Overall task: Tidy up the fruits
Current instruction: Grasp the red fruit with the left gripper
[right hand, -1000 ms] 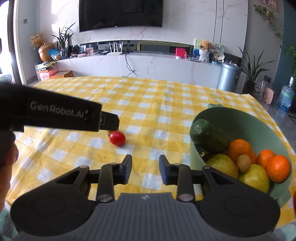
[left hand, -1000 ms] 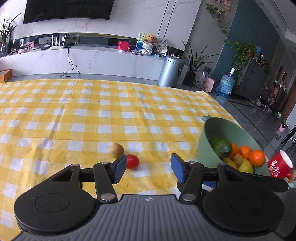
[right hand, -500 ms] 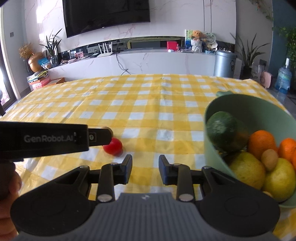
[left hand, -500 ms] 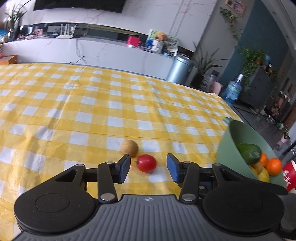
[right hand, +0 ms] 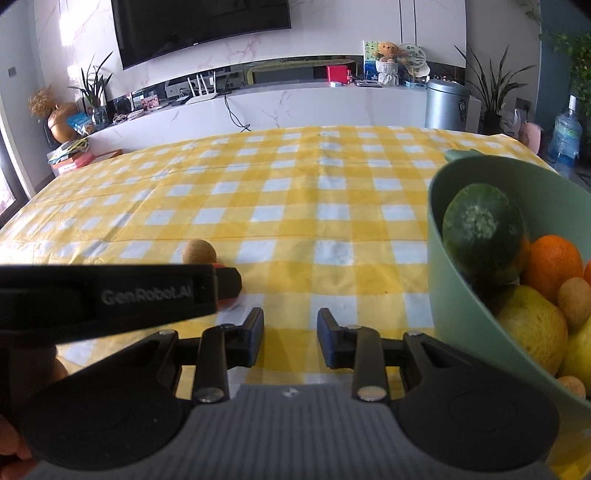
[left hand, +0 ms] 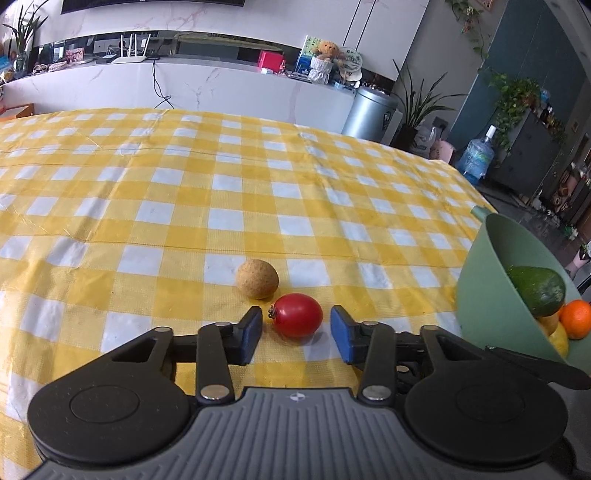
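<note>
Through the left wrist I saw my left gripper (left hand: 295, 328), its jaws just closing yet not touching, flank one red tomato (left hand: 296, 315) beside one brown fruit (left hand: 257, 278). Through the right, my right gripper (right hand: 290, 338) stood narrowly parted on nothing; the green bowl (right hand: 448, 280) held perhaps seven fruits.

Marble wall (right hand: 369, 26), dark television (right hand: 199, 26), long white counter (left hand: 229, 88).

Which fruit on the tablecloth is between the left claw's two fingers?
The red tomato. It sits between the left claw fingers, which have just been closing but don't touch it yet. The round brown fruit lies behind, outside.
</note>
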Tool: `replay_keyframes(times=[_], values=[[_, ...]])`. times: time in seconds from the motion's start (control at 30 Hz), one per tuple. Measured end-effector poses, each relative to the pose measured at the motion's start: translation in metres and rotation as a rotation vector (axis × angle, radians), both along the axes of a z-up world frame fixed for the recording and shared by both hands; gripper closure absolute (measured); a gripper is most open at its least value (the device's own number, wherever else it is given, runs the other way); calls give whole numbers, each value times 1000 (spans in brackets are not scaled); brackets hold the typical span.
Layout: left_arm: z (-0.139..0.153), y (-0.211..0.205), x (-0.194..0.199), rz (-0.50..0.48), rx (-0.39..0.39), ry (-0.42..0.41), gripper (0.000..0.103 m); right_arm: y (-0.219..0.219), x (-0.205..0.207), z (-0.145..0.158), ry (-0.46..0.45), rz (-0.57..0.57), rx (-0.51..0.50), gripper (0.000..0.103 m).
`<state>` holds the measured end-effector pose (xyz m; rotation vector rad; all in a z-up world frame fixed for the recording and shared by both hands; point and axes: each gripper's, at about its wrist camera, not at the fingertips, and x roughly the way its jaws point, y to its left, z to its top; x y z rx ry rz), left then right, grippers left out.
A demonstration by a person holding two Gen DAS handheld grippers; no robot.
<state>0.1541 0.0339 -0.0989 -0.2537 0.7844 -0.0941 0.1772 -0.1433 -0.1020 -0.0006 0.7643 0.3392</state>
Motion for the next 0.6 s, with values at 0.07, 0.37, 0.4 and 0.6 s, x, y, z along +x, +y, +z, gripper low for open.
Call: replay_keyframes(times=[0.07, 0.37, 0.4, 0.6], values=[[-1, -1, 1, -5, 14, -1, 64, 1, 0, -1, -4, 4, -2, 73], [3, -4, -3, -17, 43, -26, 69, 5, -2, -1, -23, 28, -2, 72], [6, -4, -5, -13, 46, -39, 70, 6, -2, 0, -27, 31, -2, 72], [23, 6, -16, 47, 87, -108, 70, 13, -6, 5, -66, 76, 6, 72]])
